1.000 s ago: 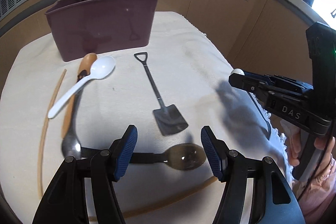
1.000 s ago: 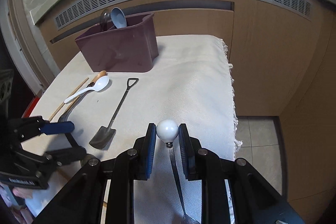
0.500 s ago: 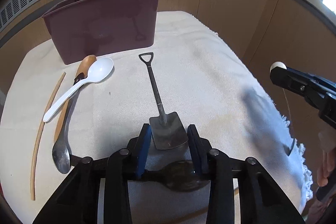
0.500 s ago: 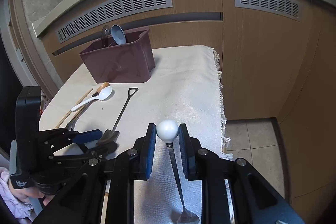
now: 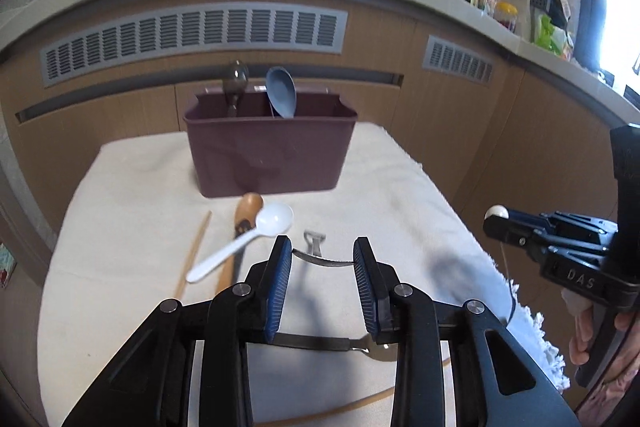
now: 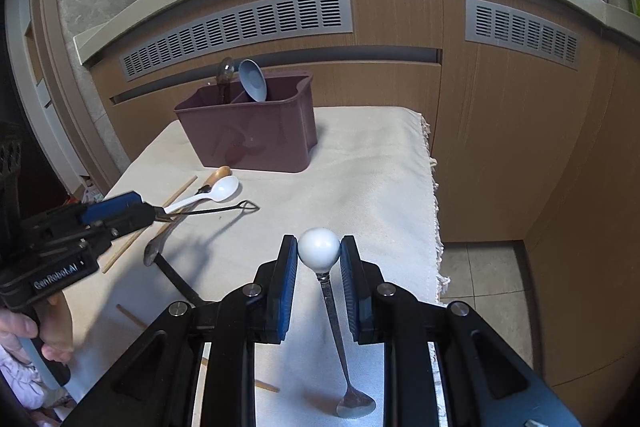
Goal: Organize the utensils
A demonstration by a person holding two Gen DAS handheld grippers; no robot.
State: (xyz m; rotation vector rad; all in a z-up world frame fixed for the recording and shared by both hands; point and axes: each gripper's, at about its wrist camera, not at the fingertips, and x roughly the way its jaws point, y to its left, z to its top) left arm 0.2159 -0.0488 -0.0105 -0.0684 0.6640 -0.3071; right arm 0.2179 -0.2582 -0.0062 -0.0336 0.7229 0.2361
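Note:
My left gripper (image 5: 322, 254) has the dark shovel-shaped spoon (image 5: 315, 241) by its blade. Its jaws are still closing, and the blade's thin edge spans the gap between the blue pads. In the right wrist view the shovel spoon (image 6: 216, 210) sticks out level from the left gripper (image 6: 149, 215), clear of the cloth with its shadow below. My right gripper (image 6: 318, 247) is shut on the white ball end of a thin metal spoon (image 6: 354, 405), which hangs bowl-down. The maroon utensil holder (image 5: 272, 151) stands at the back with a blue spoon (image 5: 281, 97) and a dark spoon (image 5: 236, 79) in it.
On the cream cloth (image 5: 132, 211) lie a white spoon (image 5: 256, 231), a wooden-handled spoon (image 5: 245, 213), a chopstick (image 5: 196, 251) and, below my left gripper, a dark spoon (image 5: 320, 343) and another chopstick (image 5: 360, 403). The cloth's fringed right edge (image 6: 434, 211) drops to the floor. Cabinets stand behind.
The left jaws closed on the shovel spoon's blade and lifted it off the cloth, and the view tilted up. The right gripper rose a little with its ball-ended spoon.

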